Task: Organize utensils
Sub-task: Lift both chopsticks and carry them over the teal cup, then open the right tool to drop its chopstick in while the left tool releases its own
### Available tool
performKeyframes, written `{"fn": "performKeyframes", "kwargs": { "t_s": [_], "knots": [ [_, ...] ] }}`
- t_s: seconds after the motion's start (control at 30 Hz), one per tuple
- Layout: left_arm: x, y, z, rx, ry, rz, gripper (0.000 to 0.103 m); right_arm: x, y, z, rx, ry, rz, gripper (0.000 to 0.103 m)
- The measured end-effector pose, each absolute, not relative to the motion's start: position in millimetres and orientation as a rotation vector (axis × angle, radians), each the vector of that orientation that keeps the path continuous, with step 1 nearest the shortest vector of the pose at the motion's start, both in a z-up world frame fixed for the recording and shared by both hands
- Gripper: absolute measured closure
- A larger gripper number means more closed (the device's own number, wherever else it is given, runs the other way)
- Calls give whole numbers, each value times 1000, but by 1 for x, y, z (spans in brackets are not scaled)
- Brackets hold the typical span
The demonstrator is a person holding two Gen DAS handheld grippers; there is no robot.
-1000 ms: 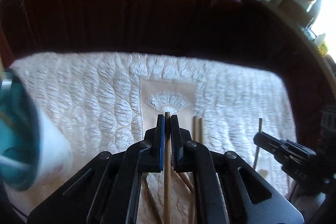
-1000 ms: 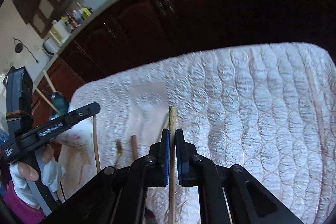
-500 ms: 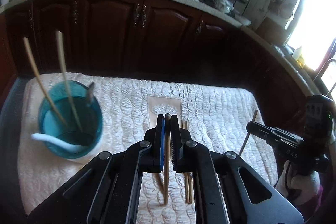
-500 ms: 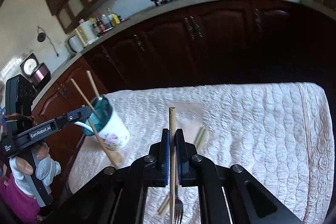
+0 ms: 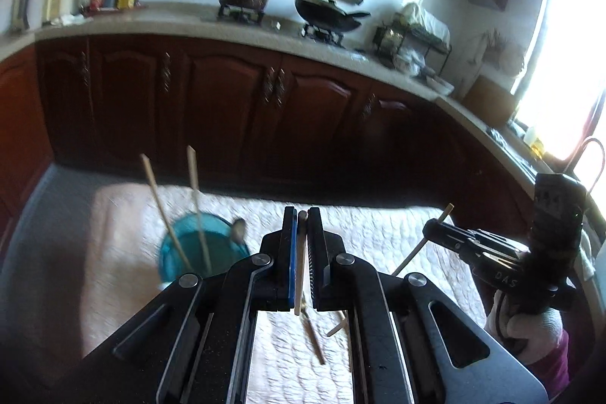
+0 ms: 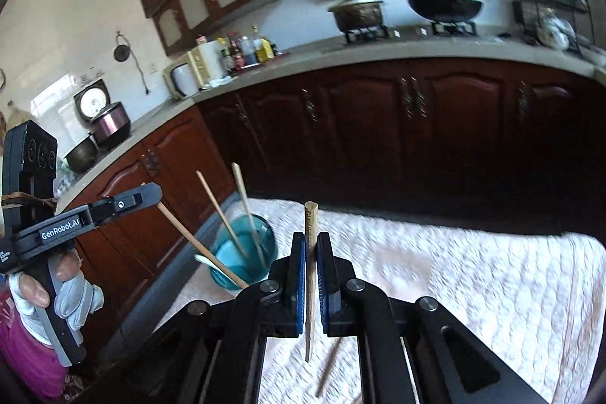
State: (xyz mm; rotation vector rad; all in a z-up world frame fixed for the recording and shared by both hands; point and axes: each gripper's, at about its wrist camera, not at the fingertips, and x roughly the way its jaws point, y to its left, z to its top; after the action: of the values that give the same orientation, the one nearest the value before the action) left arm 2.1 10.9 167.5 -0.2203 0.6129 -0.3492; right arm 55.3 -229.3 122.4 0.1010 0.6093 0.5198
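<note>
**Both grippers clamped on a chopstick above the quilted table**

The left gripper (image 5: 302,245) had its jaws drawn in to a narrow slit, pinching a single wooden chopstick (image 5: 300,264) that ran lengthwise between the pads, its tip poking just past the fingertips and its lower end hanging free above the cloth. The right gripper (image 6: 311,260) was likewise closed on its own pale chopstick (image 6: 310,275), which stood nearly upright, rising above the fingers and dangling below them.

Seen from the right wrist, the left gripper's chopstick slanted down toward the teal cup (image 6: 244,258). The cup stood on the white quilted cloth (image 6: 473,275), to the left of both grippers, already holding two upright chopsticks (image 6: 246,211) and a white spoon (image 6: 206,260); a metal utensil end (image 5: 238,230) showed blurred at its rim in the left view.

On the cloth beneath the left gripper lay loose chopsticks (image 5: 314,339), motion-blurred.

Behind the table ran dark wood cabinets (image 5: 227,108) under a pale countertop (image 6: 341,53), where a lidded pot (image 6: 358,11) and a black wok (image 6: 443,6) sat on the stove.
</note>
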Motion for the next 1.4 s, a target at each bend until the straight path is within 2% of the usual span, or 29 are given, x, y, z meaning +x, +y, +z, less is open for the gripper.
{"fn": "performKeyframes", "kwargs": {
  "t_s": [0.27, 0.5, 0.93, 1.4],
  "knots": [
    [0, 53, 205, -243, 534, -291, 99, 75, -183, 154, 61, 557, 585, 98],
    [6, 85, 212, -226, 518, -210, 99, 99, -144, 168, 32, 525, 595, 98],
    [33, 112, 175, -222, 570, -92, 99, 140, -92, 150, 2, 549, 596, 98],
    [59, 100, 128, -188, 651, -68, 99, 160, -63, 105, -71, 647, 615, 98]
  ]
}}
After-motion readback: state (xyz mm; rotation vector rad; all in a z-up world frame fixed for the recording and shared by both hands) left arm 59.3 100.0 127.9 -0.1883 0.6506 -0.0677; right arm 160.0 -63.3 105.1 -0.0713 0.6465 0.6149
